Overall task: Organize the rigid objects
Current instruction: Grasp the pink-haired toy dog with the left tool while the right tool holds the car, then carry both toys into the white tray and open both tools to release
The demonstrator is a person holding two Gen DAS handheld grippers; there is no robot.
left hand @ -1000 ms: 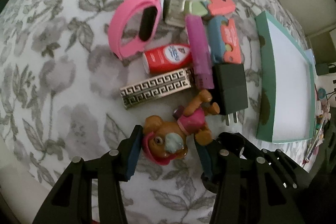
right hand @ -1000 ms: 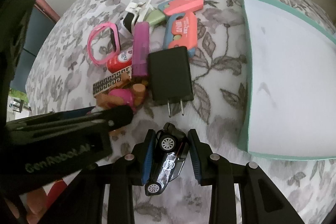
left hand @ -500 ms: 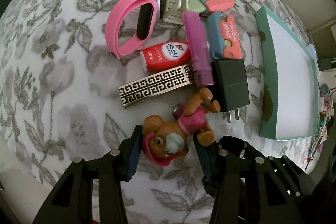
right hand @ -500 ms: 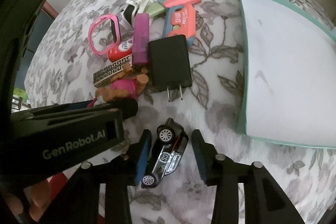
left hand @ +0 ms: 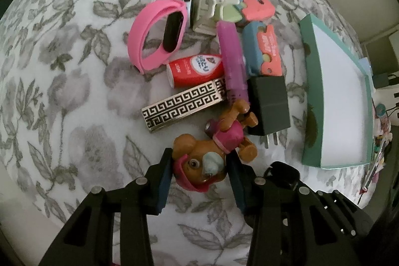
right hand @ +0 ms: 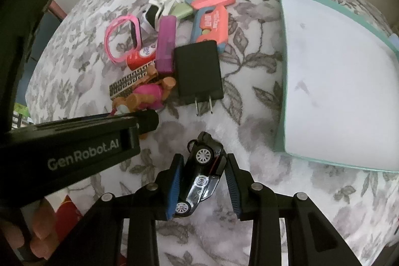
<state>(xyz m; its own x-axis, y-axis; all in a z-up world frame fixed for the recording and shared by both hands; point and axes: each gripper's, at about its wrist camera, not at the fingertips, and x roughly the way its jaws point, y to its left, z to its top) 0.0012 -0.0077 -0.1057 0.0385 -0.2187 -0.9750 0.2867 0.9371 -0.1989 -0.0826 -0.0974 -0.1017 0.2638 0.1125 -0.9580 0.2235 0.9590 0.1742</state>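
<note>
Now, both tongs closing. Your left gripper (left hand: 199,173) has drawn in on the dog figure's (left hand: 207,156) head, blue pads about touching, figure lying on the floral cloth (left hand: 74,91) at 6 o'clock of the clutter. Your right gripper (right hand: 202,178), which had just widened, is closing again round the black toy car (right hand: 202,171). Teal tray (right hand: 283,91) at 3 o'clock, bare. Looks like two pickups imminent.
</note>
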